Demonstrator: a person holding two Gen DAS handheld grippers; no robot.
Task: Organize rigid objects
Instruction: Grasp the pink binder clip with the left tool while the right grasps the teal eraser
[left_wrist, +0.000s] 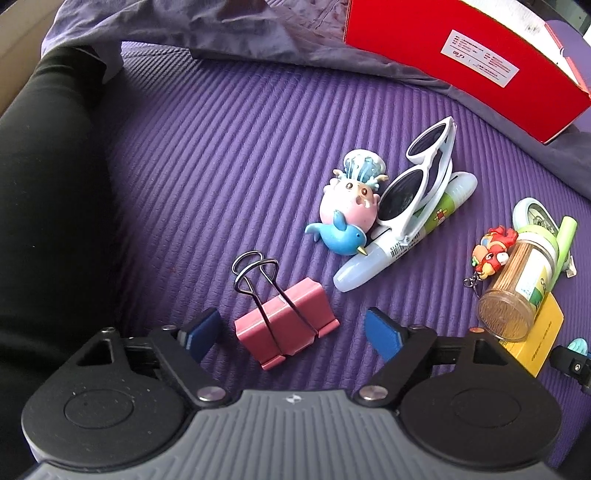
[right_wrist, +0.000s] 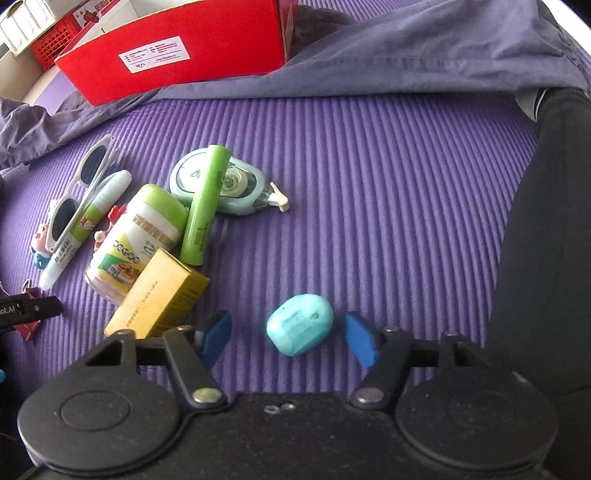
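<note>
Low in each frame, a spread claw: left claw around the clip, right claw around the teal case.

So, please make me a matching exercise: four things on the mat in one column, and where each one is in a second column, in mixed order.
Things:
1. binder clip
2. sunglasses
3. teal case
4. green tube

Places:
A. lying across the tape dispenser
B. between the open fingers of the left gripper
C. resting on the marker
D. between the open fingers of the right gripper

Pairs: 1-B, 2-C, 3-D, 4-A
</note>
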